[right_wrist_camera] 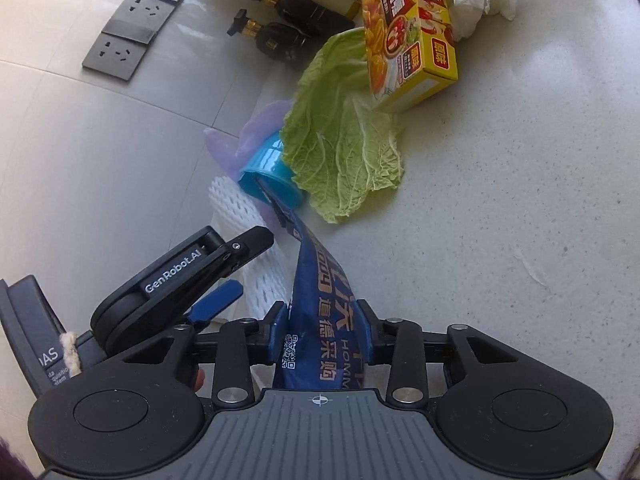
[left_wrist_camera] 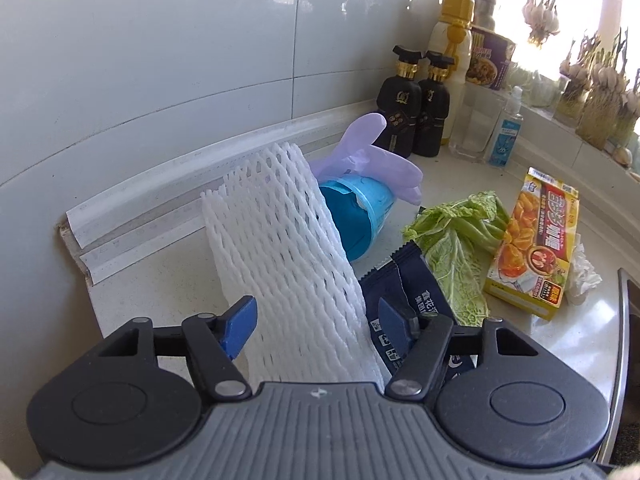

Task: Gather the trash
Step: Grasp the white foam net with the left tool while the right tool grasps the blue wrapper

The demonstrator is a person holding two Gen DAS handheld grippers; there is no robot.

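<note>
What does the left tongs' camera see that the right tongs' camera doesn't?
Only the left view shows the clear pump bottle with a blue label and the hanging garlic bulbs by the window.

Only the right view shows the grey wall sockets.

Both show the white foam fruit net between the left tongs, the dark blue foil wrapper pinched in the right tongs, the tipped blue plastic cup, the green cabbage leaf and the yellow curry box.

1. From the left wrist we looked close and slightly down along the countertop point(left_wrist_camera: 472, 184) toward the tiled wall point(left_wrist_camera: 160, 60).
2. From the right wrist we looked down, rolled sideways.
3. Both views shared the cabbage leaf point(left_wrist_camera: 452, 240) (also the yellow box point(right_wrist_camera: 408, 36)).
</note>
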